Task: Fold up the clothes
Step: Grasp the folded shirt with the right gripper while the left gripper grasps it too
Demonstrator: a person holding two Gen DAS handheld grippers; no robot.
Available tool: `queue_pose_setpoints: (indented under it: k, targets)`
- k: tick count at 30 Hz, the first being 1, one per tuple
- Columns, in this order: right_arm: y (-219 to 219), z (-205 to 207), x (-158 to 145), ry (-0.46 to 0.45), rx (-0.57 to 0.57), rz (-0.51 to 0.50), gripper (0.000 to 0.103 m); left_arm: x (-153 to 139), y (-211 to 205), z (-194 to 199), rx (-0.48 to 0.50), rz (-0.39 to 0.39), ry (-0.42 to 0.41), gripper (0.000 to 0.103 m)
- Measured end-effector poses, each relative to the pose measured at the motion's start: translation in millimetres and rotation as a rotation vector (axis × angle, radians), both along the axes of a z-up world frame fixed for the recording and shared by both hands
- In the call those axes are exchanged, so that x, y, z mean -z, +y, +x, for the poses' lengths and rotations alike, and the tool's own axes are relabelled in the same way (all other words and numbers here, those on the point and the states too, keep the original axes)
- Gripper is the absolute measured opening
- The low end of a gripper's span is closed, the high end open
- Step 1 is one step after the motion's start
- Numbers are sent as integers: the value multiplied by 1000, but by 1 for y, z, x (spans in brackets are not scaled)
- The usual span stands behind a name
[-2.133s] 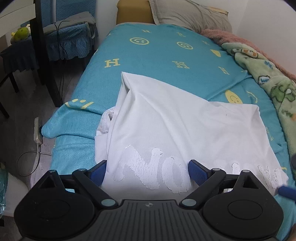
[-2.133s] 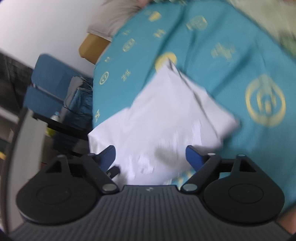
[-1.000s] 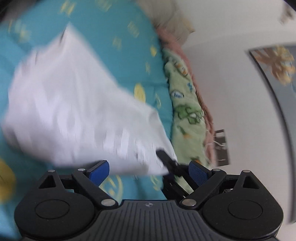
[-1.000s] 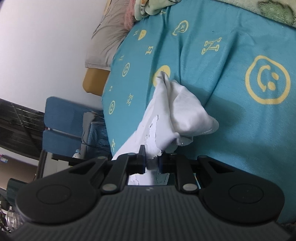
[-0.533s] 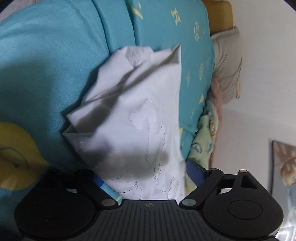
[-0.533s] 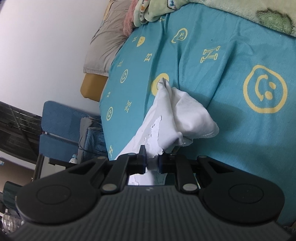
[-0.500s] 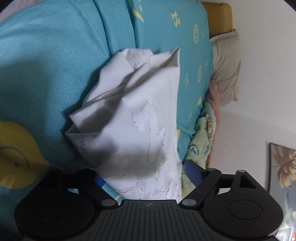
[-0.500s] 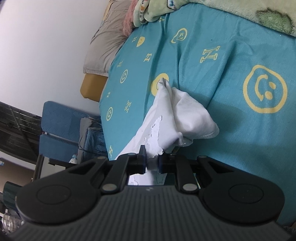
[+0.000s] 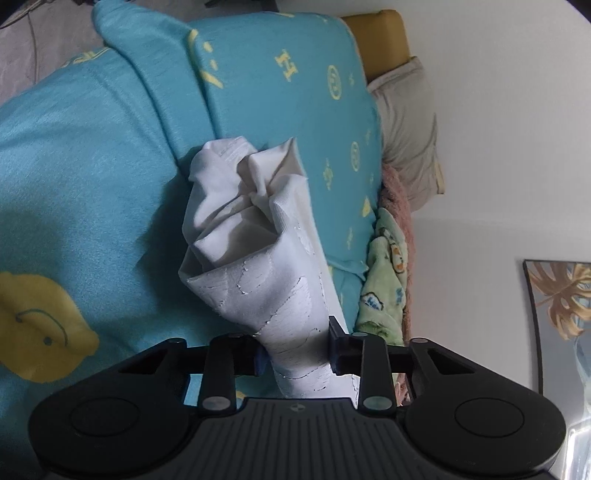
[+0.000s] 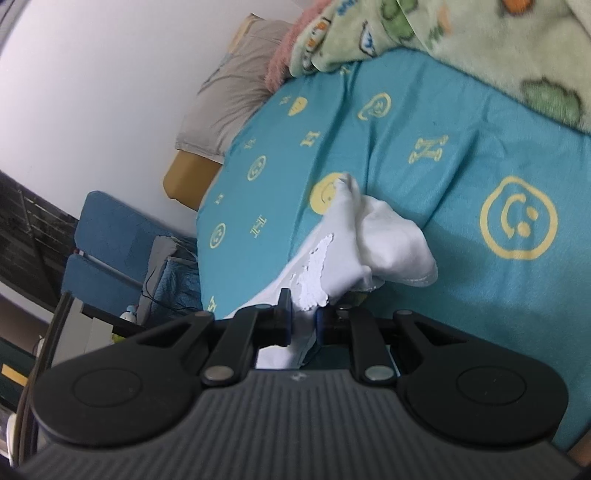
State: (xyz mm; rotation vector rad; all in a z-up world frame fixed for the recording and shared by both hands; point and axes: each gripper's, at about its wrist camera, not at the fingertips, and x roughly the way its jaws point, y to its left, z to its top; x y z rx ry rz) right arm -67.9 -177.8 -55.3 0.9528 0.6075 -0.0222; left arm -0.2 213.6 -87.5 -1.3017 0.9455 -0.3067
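Note:
A white T-shirt with a cracked white print is bunched up and lifted off the teal bed sheet. My left gripper is shut on one bunched part of it, the cloth filling the gap between the jaws. My right gripper is shut on another part of the white T-shirt, which hangs forward from it over the teal sheet. The rest of the shirt droops in folds past both grippers.
A green patterned blanket and a pink one lie along the wall side of the bed. A grey pillow and a mustard headboard are at its head. A blue chair stands beside the bed.
My left gripper has closed on the shirt; half a second ago its jaws were wide apart. The shirt is now more bunched and raised. My right gripper stays shut on the cloth.

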Motion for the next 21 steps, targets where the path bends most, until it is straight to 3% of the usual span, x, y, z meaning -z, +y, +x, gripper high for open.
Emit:
queue_pose_setpoints:
  k: [5,8,16,20,21]
  targets:
    - [2,-21,-25,-89,-11,-18,15,-16,4,-15,27,-34,-79,30]
    - [3,-36,-34,-125,-11,-3,15,-19,4,-27,25,-73,-86,31]
    - [5,-67,-52,-158,-8,3,15,-13,-5,-36,36,-116,-34,52]
    - [6,-78,-55,-152,-2,-12,15,-12,-9,-39,47,-111,-17,51]
    - [6,-80,-57,-150,-2,-15,15,-13,-9,-39,50,-107,-14,45]
